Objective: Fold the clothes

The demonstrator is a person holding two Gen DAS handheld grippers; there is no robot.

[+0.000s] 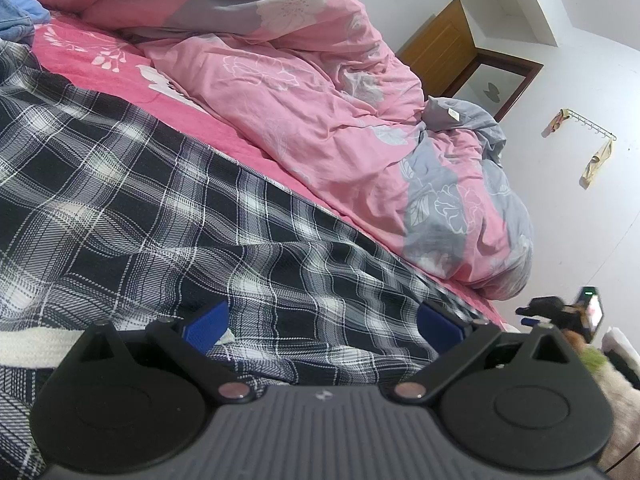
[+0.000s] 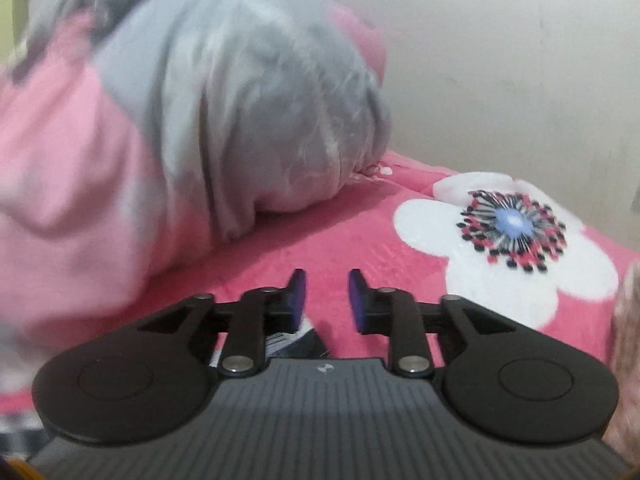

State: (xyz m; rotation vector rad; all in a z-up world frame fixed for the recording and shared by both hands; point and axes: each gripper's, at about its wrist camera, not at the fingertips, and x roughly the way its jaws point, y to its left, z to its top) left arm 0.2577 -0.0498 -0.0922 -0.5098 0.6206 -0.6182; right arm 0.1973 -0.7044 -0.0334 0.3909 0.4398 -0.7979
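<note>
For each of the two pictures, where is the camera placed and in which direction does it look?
Left wrist: on the left gripper, jaws wide open, low over the plaid garment, facing the pink-grey duvet and wall.
Right wrist: on the right gripper, jaws slightly apart with nothing between, facing the pink blanket and its white flower.
Both views share the duvet and the pink blanket.

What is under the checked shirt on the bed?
The black-and-white plaid garment lies spread on the bright pink flowered blanket, which peeks out beyond its far edge. Whatever else sits beneath the cloth is covered. The pink-and-grey duvet is heaped behind it.
</note>
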